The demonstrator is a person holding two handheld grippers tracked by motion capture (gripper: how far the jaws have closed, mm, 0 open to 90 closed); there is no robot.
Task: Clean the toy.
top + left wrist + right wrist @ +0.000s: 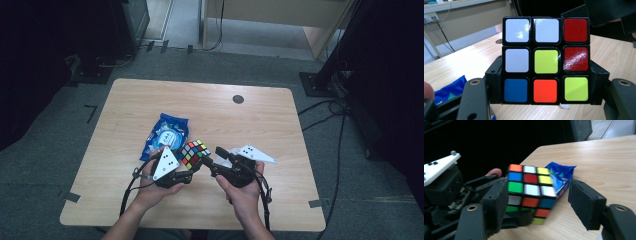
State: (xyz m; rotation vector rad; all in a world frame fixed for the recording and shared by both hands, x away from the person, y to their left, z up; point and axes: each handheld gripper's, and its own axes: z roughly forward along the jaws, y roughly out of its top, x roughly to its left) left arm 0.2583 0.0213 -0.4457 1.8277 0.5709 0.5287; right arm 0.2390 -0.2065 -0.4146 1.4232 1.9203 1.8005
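The left gripper's fingers press on two opposite sides of the cube, pads flat against its lowest layer, so one whole face of nine stickers looks straight back along them; gripping low like this seems meant to keep the base fixed while leaving the upper layers free to turn. The cube is held off the desk, just in front of the person and between the two hands. The right gripper's fingers stand wide apart with nothing between the pads: in the right gripper view one dark pad sits close beside the cube's near edge and the other hangs clear over bare wood, a gap showing on that side. Spread like that they are not gripping it, and they look set for a fresh hold on another layer, which is my reading of the pose rather than something shown. In the high view both hands meet near the desk's front edge, the left hand steadying and the right hand angled in toward the cube. Just behind the cube a blue packet lies flat on the desk, apart from both grippers and out of the way of the work.
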